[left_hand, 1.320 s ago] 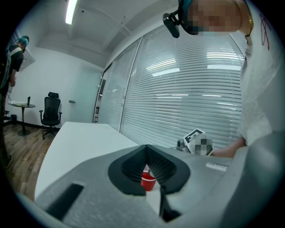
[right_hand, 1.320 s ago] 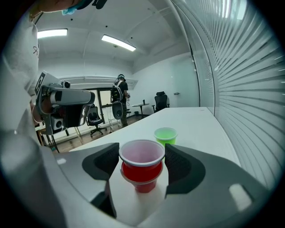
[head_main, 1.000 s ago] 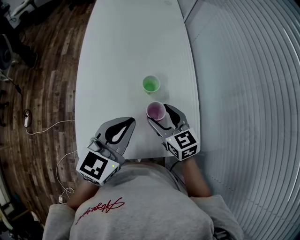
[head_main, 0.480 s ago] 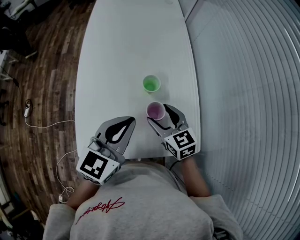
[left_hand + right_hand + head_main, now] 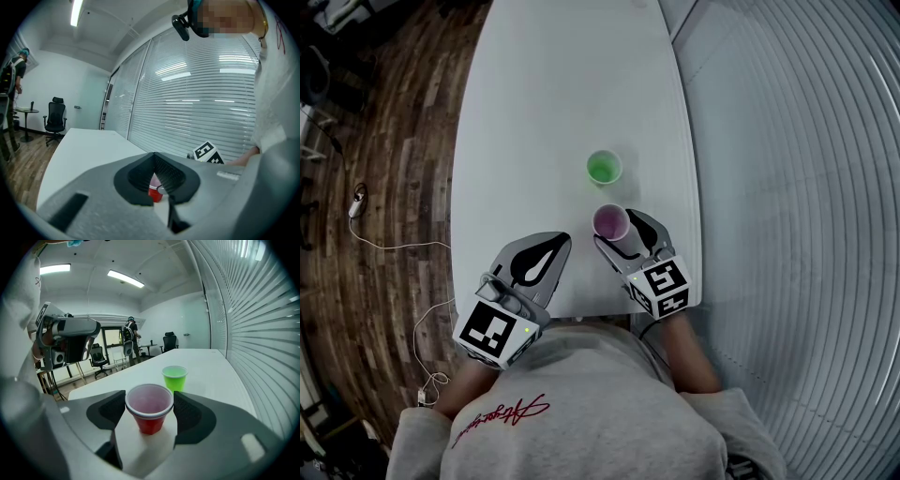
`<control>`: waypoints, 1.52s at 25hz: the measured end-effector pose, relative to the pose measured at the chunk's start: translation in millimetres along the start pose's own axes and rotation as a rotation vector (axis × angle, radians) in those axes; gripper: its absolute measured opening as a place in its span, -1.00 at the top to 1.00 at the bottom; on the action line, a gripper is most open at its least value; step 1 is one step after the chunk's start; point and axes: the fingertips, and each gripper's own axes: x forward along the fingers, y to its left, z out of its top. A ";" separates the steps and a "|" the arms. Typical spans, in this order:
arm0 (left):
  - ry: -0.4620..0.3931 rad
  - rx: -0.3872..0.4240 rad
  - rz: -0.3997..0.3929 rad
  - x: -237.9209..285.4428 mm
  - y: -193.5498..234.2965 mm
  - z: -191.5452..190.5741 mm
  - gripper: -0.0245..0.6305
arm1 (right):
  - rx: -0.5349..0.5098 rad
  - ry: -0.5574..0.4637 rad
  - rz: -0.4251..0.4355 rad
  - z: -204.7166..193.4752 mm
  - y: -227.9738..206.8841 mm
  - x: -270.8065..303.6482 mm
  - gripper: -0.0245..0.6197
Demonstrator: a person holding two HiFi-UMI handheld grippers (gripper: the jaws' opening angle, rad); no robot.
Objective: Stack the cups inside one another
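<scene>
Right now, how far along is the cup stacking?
Nothing is stacked yet: the red cup and green cup stand apart on the table. In hand: the right hand-held gripper has its jaws against the red cup's rim. To do: lift it and set one cup inside the other.

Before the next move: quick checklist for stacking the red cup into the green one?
1. Red cup between the right gripper jaws: ok, both pads at its rim.
2. Grip firm enough to lift: cannot tell.
3. Red cup upright on the table: ok.
4. Green cup upright, mouth free: ok.
5. Path between the cups: ok, only bare table.
6. Left gripper out of the way: ok, shut, off to the side.
</scene>
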 end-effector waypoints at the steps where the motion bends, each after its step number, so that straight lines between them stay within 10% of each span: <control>1: -0.002 -0.001 0.001 0.9 0.2 0.0 0.94 | 0.001 -0.001 0.001 -0.8 -0.7 0.5 -0.08; 38: -0.014 -0.005 -0.004 -1.8 -4.9 -3.1 0.94 | 0.033 -0.036 0.039 1.0 12.1 -6.9 -0.18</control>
